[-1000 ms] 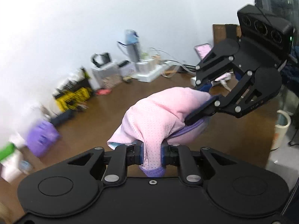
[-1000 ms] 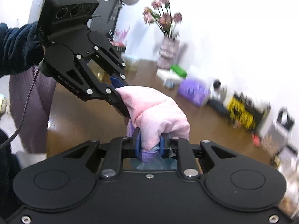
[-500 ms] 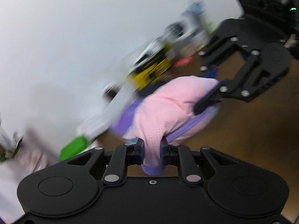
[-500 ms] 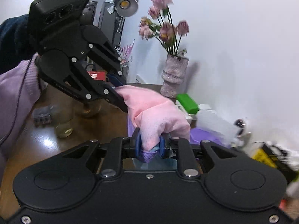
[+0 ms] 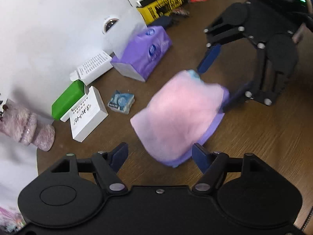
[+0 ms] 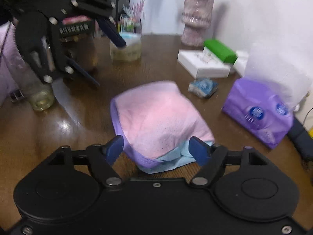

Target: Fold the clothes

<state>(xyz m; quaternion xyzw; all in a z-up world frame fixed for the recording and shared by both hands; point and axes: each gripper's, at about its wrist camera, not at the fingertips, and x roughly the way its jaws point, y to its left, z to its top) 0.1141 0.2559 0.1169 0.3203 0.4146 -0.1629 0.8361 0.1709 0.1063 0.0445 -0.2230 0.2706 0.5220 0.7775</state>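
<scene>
A folded pink garment [image 5: 180,117] with purple trim and a light blue layer underneath lies on the brown wooden table [image 5: 264,137], slightly blurred. My left gripper [image 5: 160,156] straddles its near edge with the jaws opening, and neither pad touches the cloth. In the right wrist view, the garment [image 6: 158,117] sits just ahead of my right gripper [image 6: 156,150]. That gripper's jaws are also opening, one on each side of the blue and purple corner, clear of it. Each gripper shows in the other's view, the right gripper [image 5: 221,80] and the left gripper [image 6: 103,58], both spread wide.
Along the white wall stand a purple tissue pack [image 5: 144,52], a green box [image 5: 68,98], a white box [image 5: 86,115], a small blue packet [image 5: 121,101], a fuzzy pink vase [image 5: 29,129] and a yellow box [image 5: 160,4]. A glass jar [image 6: 125,47] and a bottle [image 6: 39,90] stand at the far left.
Both grippers swung toward the wall end of the table and came down with the garment held between them. Both have since opened, and the garment now lies free on the table.
</scene>
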